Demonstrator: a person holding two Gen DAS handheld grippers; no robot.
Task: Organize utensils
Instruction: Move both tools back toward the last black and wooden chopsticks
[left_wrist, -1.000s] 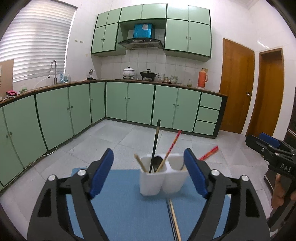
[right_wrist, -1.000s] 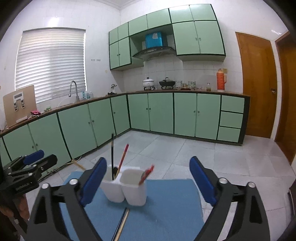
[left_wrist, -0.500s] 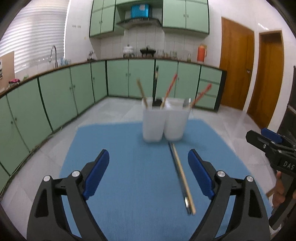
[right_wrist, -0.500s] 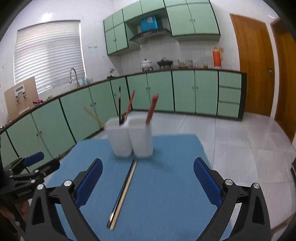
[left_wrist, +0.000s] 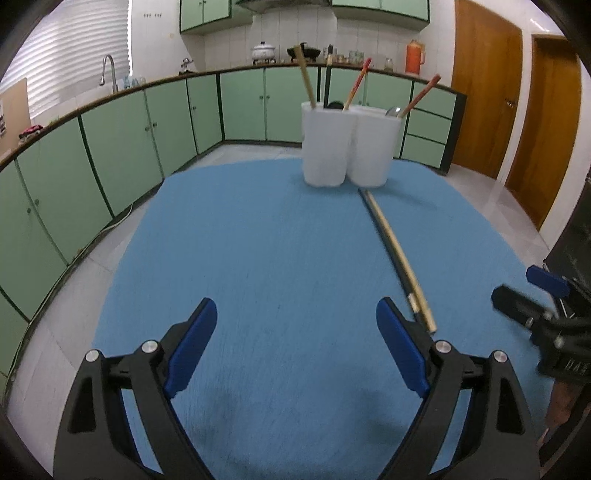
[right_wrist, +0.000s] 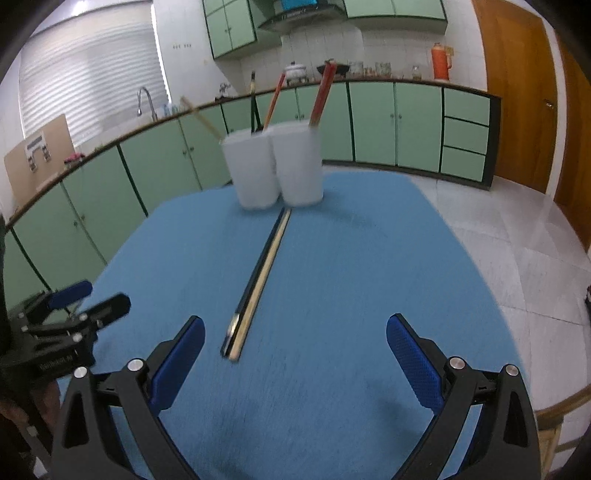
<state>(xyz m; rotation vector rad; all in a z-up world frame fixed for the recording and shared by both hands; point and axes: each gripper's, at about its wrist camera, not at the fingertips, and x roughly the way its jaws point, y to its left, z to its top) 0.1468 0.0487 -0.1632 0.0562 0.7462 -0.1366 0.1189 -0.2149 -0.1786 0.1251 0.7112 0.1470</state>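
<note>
Both tongs stand spread wide with nothing between their blue pads: the left gripper (left_wrist: 296, 321) fills the bottom of the left wrist view, the right gripper (right_wrist: 295, 338) the bottom of the right wrist view, and each also shows at the lower outer edge of the other's frame. Toward the top centre of both views a white two-compartment holder (left_wrist: 347, 144) stands upright at the far end of the blue mat (left_wrist: 280, 258). In the left wrist view its left compartment holds a tan chopstick (left_wrist: 306, 79), a black chopstick (left_wrist: 327, 77) and a red-tipped chopstick (left_wrist: 356, 85), while the right compartment holds another red chopstick (left_wrist: 421, 95) and what looks like a spoon bowl at the rim. On the mat, a black chopstick and a tan chopstick lie side by side as a loose pair (left_wrist: 397, 258), touching along their length, running from just before the holder down toward the lower right of that frame, its near end just beside the left gripper's right finger. Compared with a second ago, both cameras now look more steeply down: the holder sits higher in each frame, more mat is visible, and the loose pair shows in full rather than only its near end.
</note>
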